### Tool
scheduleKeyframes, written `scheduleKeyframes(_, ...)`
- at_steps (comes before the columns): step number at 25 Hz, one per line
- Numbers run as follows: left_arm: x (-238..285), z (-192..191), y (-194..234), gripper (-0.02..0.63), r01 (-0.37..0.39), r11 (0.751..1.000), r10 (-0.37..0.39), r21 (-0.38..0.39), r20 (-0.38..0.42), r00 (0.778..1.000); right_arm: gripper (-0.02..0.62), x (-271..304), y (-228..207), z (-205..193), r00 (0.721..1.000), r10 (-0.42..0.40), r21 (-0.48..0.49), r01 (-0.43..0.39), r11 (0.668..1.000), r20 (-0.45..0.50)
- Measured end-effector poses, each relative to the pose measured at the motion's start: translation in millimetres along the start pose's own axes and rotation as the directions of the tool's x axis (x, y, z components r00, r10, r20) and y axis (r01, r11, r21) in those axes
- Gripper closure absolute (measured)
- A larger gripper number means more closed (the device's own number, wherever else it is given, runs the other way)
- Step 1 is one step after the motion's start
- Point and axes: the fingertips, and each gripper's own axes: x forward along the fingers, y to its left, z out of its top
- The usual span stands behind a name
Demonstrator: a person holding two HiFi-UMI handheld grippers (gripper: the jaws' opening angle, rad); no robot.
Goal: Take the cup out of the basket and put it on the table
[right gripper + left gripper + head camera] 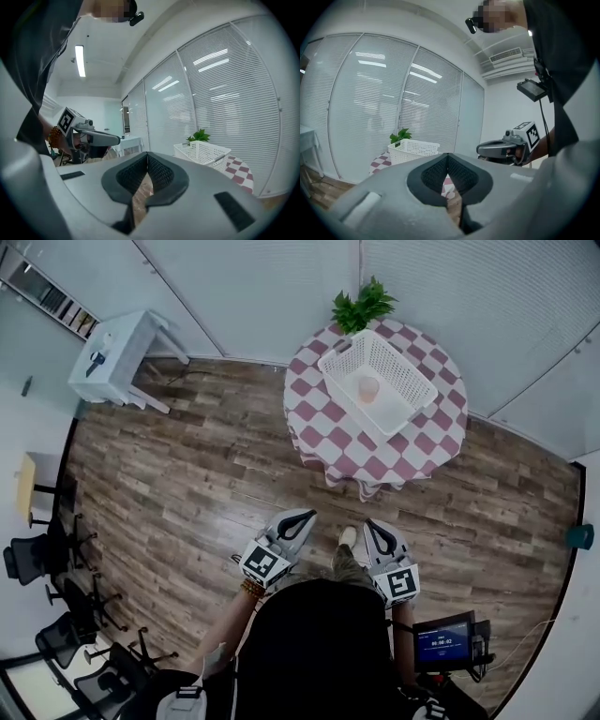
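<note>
A pale pink cup stands inside the white lattice basket on the round table with a red-and-white checked cloth. Both grippers are held close to the person's body, well short of the table. The left gripper is shut with nothing in it; its pads meet at the tips. The right gripper is shut and empty too, pads touching. The basket shows far ahead in the left gripper view and the basket at the right in the right gripper view; the cup is hidden there.
A green potted plant stands behind the basket at the table's far edge. A small white side table is at the far left, black office chairs at lower left, a small screen at lower right. Blinds cover the glass walls; wooden floor lies between.
</note>
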Motion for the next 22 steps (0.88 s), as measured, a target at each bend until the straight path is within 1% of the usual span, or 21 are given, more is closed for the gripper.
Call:
scheduleKeyframes(5, 31, 5, 17, 0.603, -0.017, 1.000, 0.017, -0.006, -0.012, 1.000, 0.586, 16, -42, 1, 1.000, -0.022, 0.002, 0.022, 1.000, -0.005)
scheduleKeyframes(10, 42, 3, 38, 0.603, -0.012, 1.000, 0.012, 0.000, -0.026, 1.000, 0.586, 29, -51, -6, 0.999, -0.024, 0.006, 0.024, 1.000, -0.025)
scheduleKeyframes(14, 53, 2, 67, 0.603, 0.004, 1.000, -0.004, -0.017, -0.018, 1.000, 0.586, 44, -57, -6, 0.997, -0.057, 0.009, 0.057, 0.998, -0.049)
scheduleKeyframes(17, 61, 3, 93, 0.603, 0.038, 0.999, -0.039, -0.024, -0.008, 0.999, 0.586, 61, -62, -4, 0.992, -0.106, 0.015, 0.107, 0.994, -0.062)
scheduleKeyframes(22, 71, 10, 146, 0.603, 0.140, 0.990, -0.140, -0.008, -0.004, 0.990, 0.586, 108, -64, 8, 0.975, -0.210, 0.008, 0.211, 0.977, -0.069)
